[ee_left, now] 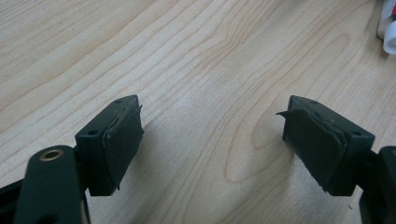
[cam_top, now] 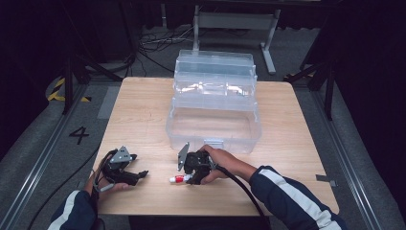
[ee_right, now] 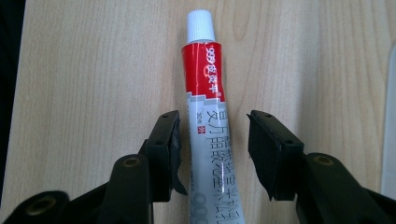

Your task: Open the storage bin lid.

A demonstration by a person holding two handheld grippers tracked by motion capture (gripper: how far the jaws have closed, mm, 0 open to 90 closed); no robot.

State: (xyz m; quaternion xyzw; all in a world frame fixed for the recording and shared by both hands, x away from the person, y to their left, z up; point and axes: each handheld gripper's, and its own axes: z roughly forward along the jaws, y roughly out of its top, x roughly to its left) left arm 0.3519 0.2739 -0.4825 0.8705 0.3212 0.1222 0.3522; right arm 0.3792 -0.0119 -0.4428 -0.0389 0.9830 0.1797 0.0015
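A red, white and grey tube with a white cap [cam_top: 178, 179] lies flat on the wooden table near its front edge. In the right gripper view the tube [ee_right: 205, 93] runs straight away between the jaws, cap at the far end. My right gripper [cam_top: 190, 178] [ee_right: 212, 140] straddles the tube's grey body; the left pad sits close against it, while a gap remains at the right pad. My left gripper [cam_top: 141, 174] [ee_left: 210, 135] rests low over bare wood at the front left, open and with nothing between its jaws. The tube's cap end [ee_left: 388, 28] shows at the top right corner of the left gripper view.
A large clear plastic box [cam_top: 213, 129] with its tiered lid folded open stands on the table [cam_top: 139, 120] just behind my right hand. Bare wood lies to the left and right of it. Beyond the table are cables on the floor and a metal stand.
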